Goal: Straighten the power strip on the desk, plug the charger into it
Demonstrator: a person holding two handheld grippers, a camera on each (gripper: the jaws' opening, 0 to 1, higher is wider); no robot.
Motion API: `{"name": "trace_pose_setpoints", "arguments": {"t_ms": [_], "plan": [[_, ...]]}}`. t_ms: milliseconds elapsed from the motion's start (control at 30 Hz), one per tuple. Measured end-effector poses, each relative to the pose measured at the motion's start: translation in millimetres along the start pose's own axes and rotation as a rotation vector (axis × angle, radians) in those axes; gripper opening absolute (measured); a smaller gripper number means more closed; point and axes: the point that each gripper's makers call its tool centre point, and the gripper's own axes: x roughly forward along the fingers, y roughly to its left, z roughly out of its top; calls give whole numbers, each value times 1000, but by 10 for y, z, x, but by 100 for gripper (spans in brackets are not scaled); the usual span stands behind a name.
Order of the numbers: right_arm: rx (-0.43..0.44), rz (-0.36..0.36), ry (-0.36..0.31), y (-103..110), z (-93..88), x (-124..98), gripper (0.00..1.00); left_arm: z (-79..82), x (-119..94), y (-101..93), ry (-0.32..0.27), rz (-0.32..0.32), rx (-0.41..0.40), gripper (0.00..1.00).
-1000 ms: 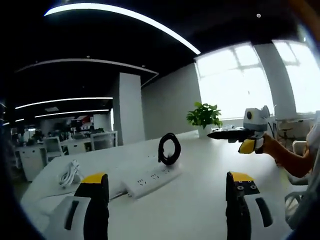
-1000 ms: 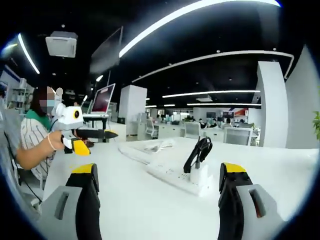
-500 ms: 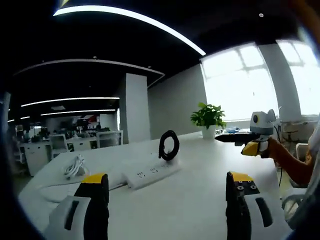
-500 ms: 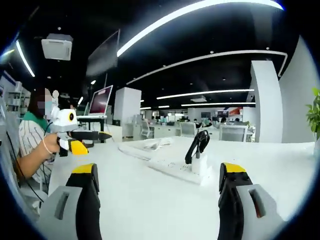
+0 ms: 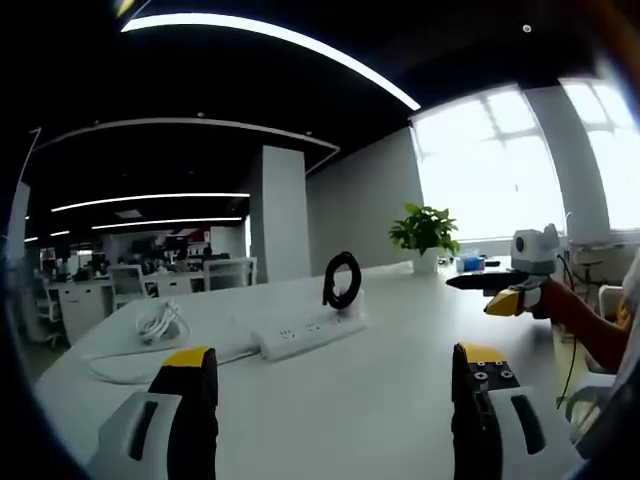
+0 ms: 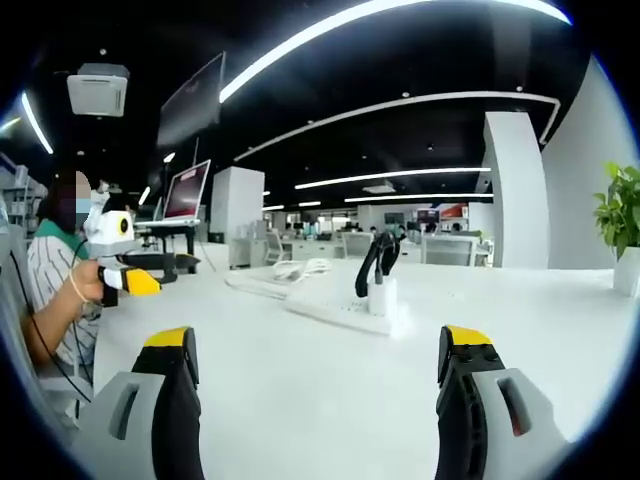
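In the left gripper view the left gripper (image 5: 335,415) has its two fingers spread wide apart with nothing between them; the power strip (image 5: 308,334) lies on the white surface (image 5: 400,400) ahead of the fingers, beyond the gap and nearer the left finger's side, well apart from both tips. At the strip's far end stands the charger (image 5: 342,284), its black cable coiled in a loop above a white block; it appears to be seated in the strip already, though whether the prongs are fully in cannot be made out at this range. A bundle of white cable (image 5: 158,322) lies further off past the left finger, and the strip's own cord seems to run towards it.

In the right gripper view the right gripper (image 6: 318,420) likewise holds its fingers open and empty, raised clear of the surface; the strip sits ahead, between the two tips, with the charger upright on its near end. The raised, open hold looks like hands at rest with the work done, or nearly so; that is a judgement only.

Each gripper shows small in the other's view, held by a hand out to the side; the strip's sockets and any switch are too small to read; a potted plant (image 5: 425,232) stands beyond the right finger.
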Motion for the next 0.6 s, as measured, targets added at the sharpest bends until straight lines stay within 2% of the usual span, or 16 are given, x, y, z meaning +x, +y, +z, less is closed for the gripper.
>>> {"name": "trace_pose_setpoints", "arguments": {"t_ms": [233,600], "plan": [[13,-5,7,13,-52,-28,99,-33,-33,-10,2,30,4,99],[-16,-67,4,-1,-1,-140,98,-156,-143,26,6,85,-17,99]]}}
